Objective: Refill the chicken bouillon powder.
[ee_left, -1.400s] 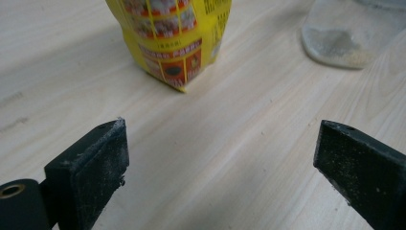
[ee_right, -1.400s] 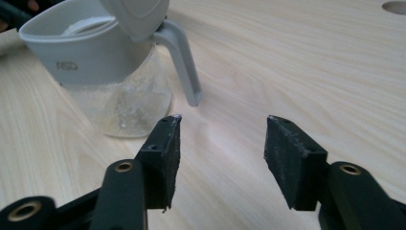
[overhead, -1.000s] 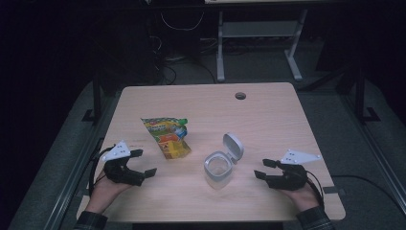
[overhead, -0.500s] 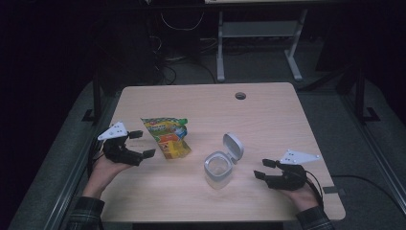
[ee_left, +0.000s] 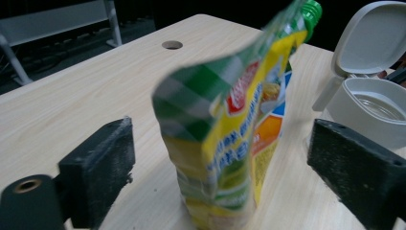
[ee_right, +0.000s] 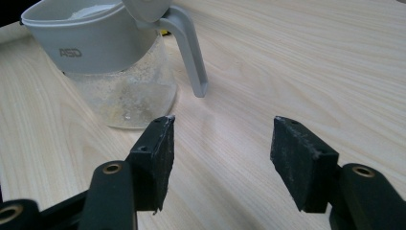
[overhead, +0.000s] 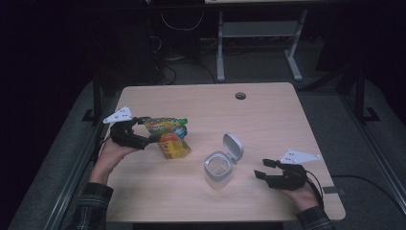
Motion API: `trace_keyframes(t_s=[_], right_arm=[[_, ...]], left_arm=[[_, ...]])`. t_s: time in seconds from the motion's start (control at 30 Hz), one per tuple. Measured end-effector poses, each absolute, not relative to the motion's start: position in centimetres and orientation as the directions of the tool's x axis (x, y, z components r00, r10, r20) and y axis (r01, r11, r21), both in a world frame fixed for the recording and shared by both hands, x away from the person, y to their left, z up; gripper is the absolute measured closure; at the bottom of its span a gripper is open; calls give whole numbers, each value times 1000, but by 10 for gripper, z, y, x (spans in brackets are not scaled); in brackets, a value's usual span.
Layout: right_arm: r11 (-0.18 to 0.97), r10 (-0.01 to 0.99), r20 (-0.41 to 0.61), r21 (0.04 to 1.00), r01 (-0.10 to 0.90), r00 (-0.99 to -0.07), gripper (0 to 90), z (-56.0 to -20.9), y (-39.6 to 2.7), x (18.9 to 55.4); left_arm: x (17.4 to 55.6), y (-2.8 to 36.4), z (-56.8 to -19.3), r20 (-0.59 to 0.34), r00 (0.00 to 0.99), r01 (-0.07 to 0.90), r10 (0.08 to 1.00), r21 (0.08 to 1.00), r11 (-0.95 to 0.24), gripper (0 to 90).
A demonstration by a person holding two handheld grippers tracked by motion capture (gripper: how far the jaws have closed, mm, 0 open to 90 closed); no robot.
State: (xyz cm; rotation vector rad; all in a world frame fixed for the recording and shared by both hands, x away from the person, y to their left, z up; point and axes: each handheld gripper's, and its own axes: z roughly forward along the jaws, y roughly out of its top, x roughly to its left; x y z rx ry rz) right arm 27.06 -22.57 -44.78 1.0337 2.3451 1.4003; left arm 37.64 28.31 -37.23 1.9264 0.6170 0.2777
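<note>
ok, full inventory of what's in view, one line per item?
table: 1, light wood, centre, round hole at far edge
pouch: 1, green, yellow and orange, green cap, left side, between the open left jaws
container: 1, clear body, grey rim, hinged lid open, right of the pouch
shelf frame: 1, pale grey, on the floor beyond the table
left tongs: 1, black, open around the pouch, not closed on it
right tongs: 1, black, open, empty, right of the container

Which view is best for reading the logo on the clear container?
Right gripper view: the clear container is close, its grey rim lettering legible. The high view shows it small with its lid open; the left gripper view catches the rim and lid at the right edge, no logo.
</note>
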Motion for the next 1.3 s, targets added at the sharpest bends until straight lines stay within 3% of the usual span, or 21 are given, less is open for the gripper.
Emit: trace_keyframes(t_s=[0.27,0.67,0.9,1.3], right_arm=[[300,666,161,836,459,-728,402,-449,-225,271],[301,665,159,838,456,-730,403,-448,-226,272],[304,663,161,835,460,-731,403,-448,-225,272],[309,662,158,833,458,-733,403,-450,-225,273]], left_arm=[[381,278,-377,-82,861,280,502,900,-334,159],[368,273,-376,-79,885,266,458,894,-361,337],[367,275,-377,-62,881,253,469,899,-356,494],[368,272,-380,-68,882,259,466,897,-358,624]])
